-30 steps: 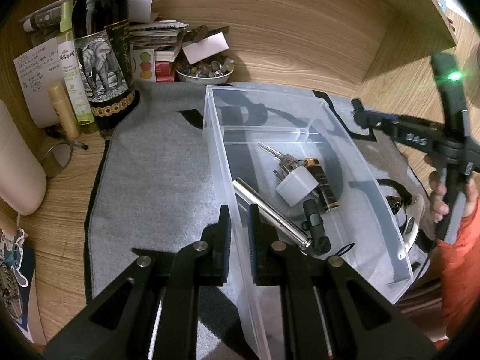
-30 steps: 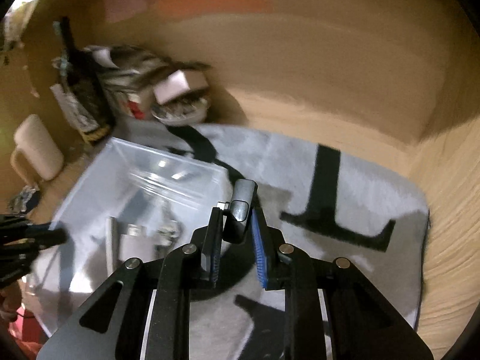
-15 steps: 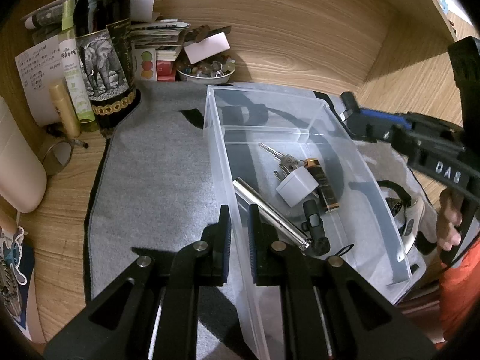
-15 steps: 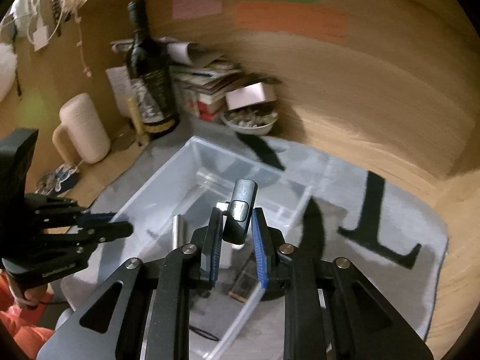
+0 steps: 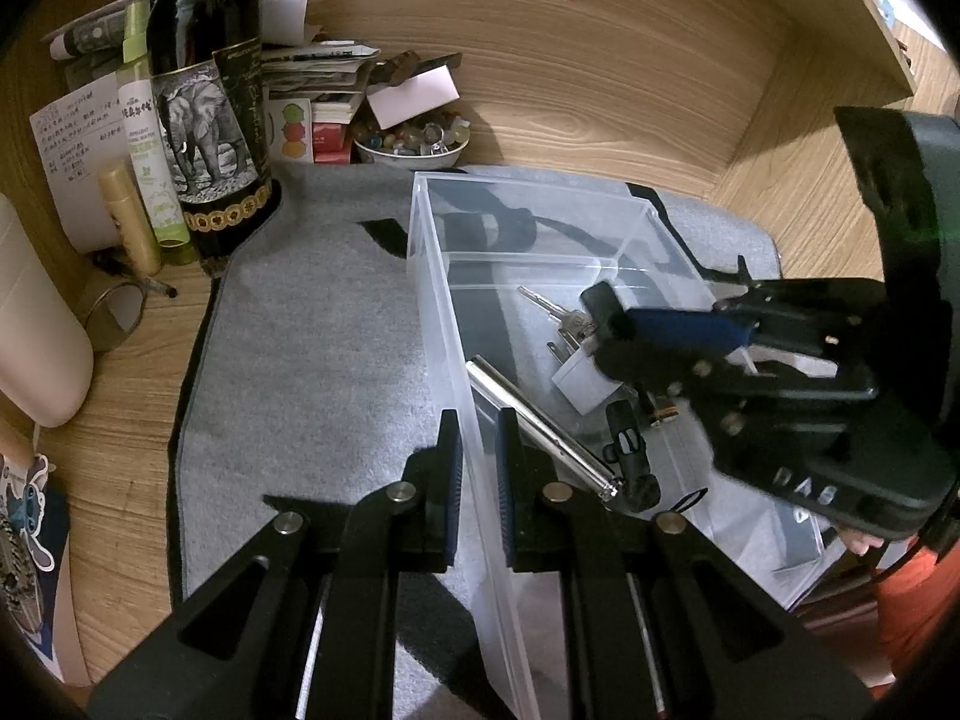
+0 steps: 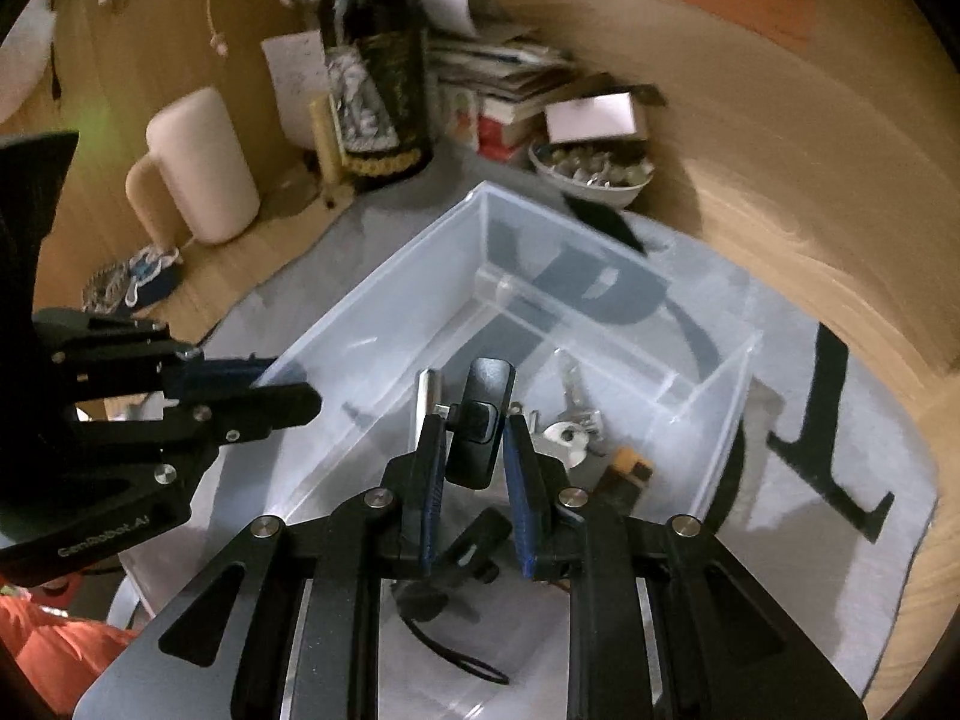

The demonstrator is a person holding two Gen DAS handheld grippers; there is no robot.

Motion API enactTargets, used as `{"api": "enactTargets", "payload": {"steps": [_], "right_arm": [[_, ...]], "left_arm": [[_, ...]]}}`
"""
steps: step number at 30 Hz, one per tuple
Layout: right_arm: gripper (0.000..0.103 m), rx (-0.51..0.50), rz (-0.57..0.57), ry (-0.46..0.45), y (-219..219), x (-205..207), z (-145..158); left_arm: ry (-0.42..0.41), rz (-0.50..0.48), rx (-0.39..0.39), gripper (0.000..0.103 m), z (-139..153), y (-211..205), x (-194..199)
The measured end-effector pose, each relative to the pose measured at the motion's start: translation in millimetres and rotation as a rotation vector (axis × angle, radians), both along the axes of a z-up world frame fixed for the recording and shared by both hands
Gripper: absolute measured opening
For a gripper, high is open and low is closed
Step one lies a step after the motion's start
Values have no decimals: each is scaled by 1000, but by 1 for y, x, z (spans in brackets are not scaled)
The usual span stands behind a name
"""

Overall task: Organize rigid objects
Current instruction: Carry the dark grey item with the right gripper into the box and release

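The right hand-held gripper (image 6: 474, 450) hangs over the clear plastic bin (image 5: 456, 324), clenched on a small black key fob (image 6: 480, 420); the left hand-held gripper (image 5: 477, 468) pinches the bin's near wall. The fob looks light, rigid and smooth, best held across its flat sides.
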State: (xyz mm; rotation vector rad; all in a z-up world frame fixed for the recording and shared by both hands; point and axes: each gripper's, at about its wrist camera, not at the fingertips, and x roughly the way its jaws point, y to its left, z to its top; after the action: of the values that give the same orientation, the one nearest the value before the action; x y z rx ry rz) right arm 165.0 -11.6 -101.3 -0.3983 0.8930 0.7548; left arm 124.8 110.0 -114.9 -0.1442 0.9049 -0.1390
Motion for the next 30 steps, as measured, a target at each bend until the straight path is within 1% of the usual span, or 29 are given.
{"api": "enactTargets", "payload": {"steps": [3, 6, 8, 10, 13, 14, 16, 17, 19, 21, 23, 26, 28, 30], "right_arm": [[18, -19, 7, 11, 4, -2, -4], [18, -29, -12, 21, 6, -2, -7], [21, -25, -25, 33, 5, 0, -8], [32, -29, -52, 27, 4, 1, -8], [39, -12, -80, -3, -2, -1, 0], [40, 1, -87, -11, -5, -2, 4], [46, 27, -111, -41, -14, -6, 15], [48, 36, -129, -60, -19, -8, 21], [60, 59, -155, -79, -31, -11, 30], [62, 84, -202, -104, -47, -14, 40], [62, 98, -253, -125, -63, -15, 47], [64, 118, -363, -153, -98, -20, 55], [71, 124, -435, -169, -119, -23, 56], [73, 132, -524, -186, -146, -29, 55]], "left_arm": [[0, 0, -1, 10, 0, 0, 0], [-1, 0, -1, 10, 0, 0, 0], [-2, 0, -1, 10, 0, 0, 0], [-2, 0, -2, 10, 0, 0, -1], [-2, 0, -2, 10, 0, -1, 0], [-2, 0, -3, 10, 0, -1, 0], [-3, -1, -3, 10, 0, -1, 0], [-3, -1, -4, 10, 0, -1, 0], [-3, -2, -7, 10, 0, -1, 0], [-3, -3, -12, 10, 0, -1, 0], [-5, -3, -15, 10, 0, -1, 0], [-7, -3, -17, 10, 0, 0, 0], [-7, -4, -18, 10, 0, 0, 0], [-7, -5, -20, 10, 0, 0, 0]]}}
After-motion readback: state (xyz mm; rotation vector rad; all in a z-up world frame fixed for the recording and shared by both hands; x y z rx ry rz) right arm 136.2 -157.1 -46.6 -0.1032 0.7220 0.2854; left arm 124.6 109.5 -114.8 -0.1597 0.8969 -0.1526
